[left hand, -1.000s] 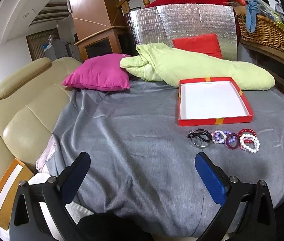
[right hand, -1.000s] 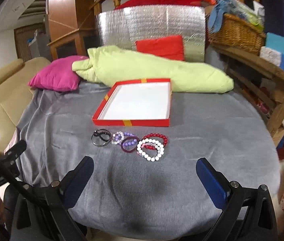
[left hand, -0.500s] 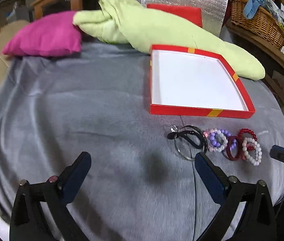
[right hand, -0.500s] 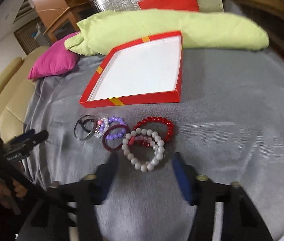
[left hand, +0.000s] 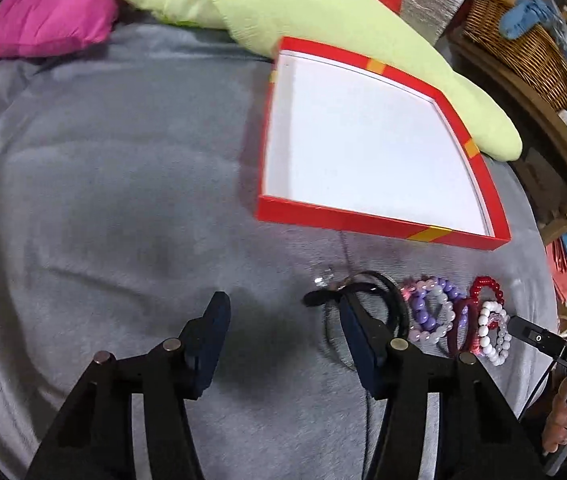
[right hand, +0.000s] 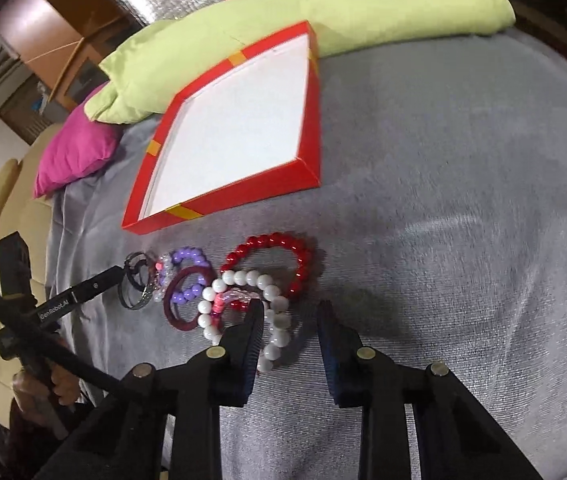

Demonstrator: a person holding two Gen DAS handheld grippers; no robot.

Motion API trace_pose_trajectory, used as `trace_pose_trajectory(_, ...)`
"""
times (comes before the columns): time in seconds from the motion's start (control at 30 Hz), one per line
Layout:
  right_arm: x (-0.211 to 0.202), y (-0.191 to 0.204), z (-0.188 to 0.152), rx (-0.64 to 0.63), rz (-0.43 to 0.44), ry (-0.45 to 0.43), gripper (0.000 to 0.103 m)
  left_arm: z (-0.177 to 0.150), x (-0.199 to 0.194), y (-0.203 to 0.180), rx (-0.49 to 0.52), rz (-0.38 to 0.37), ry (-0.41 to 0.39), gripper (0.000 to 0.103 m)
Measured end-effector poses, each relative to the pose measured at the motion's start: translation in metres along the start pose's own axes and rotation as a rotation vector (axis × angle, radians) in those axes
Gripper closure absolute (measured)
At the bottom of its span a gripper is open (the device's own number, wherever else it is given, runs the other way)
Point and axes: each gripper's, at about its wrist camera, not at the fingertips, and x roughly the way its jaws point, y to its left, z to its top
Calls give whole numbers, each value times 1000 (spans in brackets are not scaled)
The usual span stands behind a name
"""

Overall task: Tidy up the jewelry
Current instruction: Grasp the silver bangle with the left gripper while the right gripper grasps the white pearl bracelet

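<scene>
Your right gripper (right hand: pixel 289 322), jaws just narrowing but pinching nothing, straddles the white bead bracelet (right hand: pixel 271 320): light, slippery, pinch one strand.

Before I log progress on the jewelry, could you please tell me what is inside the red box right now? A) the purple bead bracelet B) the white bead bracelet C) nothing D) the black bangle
C: the red box shows only its bare white floor, while the white bead bracelet, purple bead bracelet and black bangle all lie on the grey cloth in front of it.
</scene>
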Motion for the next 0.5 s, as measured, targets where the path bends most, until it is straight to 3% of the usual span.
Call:
trace_pose_trajectory(0.13,4,0,-1,-9,17,21,74,-4,4,-13,65,7,8,45)
trace_pose_trajectory(0.2,6,-2,-1,0,31,31,83,-7,4,-17,91,10,0,51)
trace_pose_trajectory(0.23,7,-3,-1,-2,44,40,89,-8,3,-19,100,-2,-1,64)
trace_pose_trajectory(0.27,8,-1,-2,-10,52,50,92,-6,6,-18,105,-9,3,83)
trace_pose_trajectory(0.3,8,2,-3,-29,45,53,92,-9,6,-18,108,-32,14,92)
trace_pose_trajectory(0.5,-11,11,-5,-80,85,-15,92,-13,-7,-10,98,-106,-6,96)
